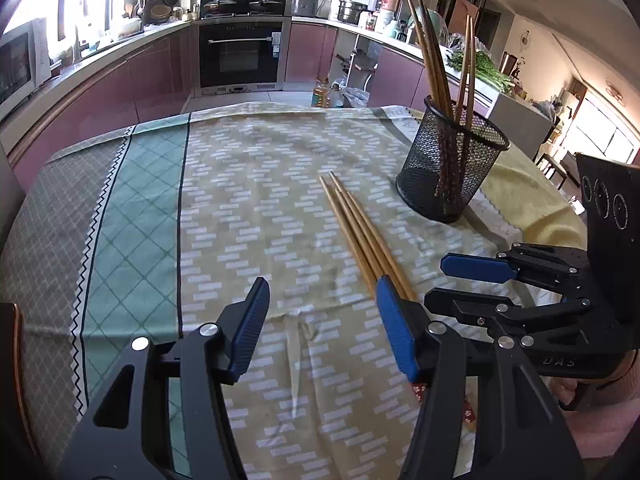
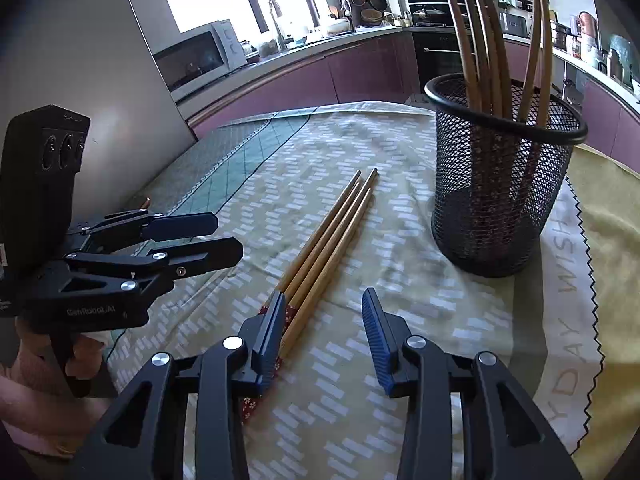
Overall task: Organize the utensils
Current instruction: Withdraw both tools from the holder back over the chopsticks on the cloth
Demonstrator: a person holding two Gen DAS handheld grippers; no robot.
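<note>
My left gripper is about half open and holds nothing; only the tablecloth is between its fingers. The loose chopsticks lie flat just ahead of its right finger, touching each other. My right gripper is partly open and also empty, with the same chopsticks beside its left finger. The mesh holder stands ahead and to the right of it, with more chopsticks upright inside.

- "GenRobot.AI" in pale letters on the body of the left gripper
- "DAS" on the right gripper
- "DAY WISH", partly cut off, on the yellow cloth
</note>
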